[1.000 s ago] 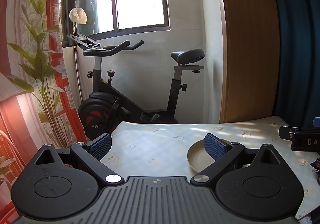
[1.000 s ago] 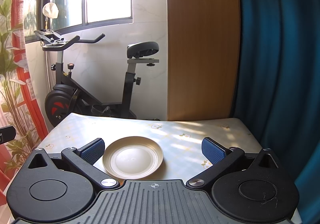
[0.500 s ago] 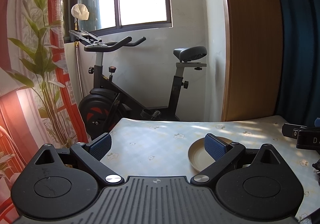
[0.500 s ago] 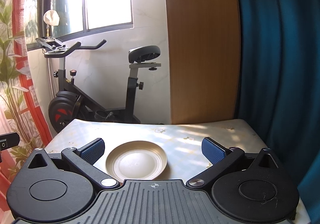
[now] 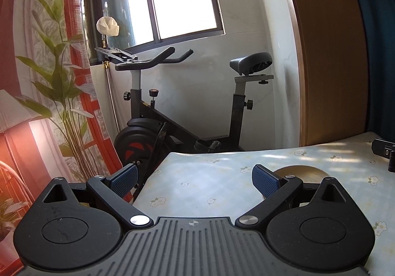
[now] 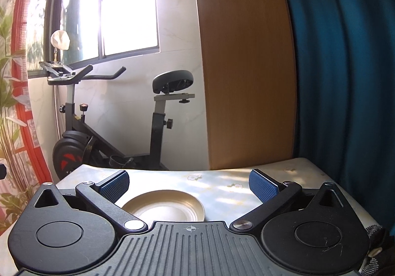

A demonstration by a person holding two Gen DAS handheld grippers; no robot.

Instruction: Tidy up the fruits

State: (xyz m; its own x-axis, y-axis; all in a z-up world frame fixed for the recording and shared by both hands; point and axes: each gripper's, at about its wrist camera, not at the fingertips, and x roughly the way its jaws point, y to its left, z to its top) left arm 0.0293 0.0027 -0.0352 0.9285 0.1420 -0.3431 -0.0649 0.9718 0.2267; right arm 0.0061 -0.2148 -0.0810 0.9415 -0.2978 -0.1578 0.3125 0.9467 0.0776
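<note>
- A round beige plate is seen lying flat on the counter, rim upward; being round, it has no long axis and no pointing direction can be given.
- Nothing is seen in the plate in either view; fruit is not visible in either view.
- The right gripper is held above the near edge of the counter with its jaws spread wide, nothing between them; the plate lies between the jaws, nearer the left pad.
- The left gripper is held over the counter's left edge, its jaws likewise spread and empty.
- In the left wrist view only part of the plate is shown, behind the right finger; the whole dish is shown in the right wrist view.
- Part of a second black device is shown at the right margin of the left wrist view only.
- An exercise bike is seen beyond the counter, under the window, in both views.
</note>
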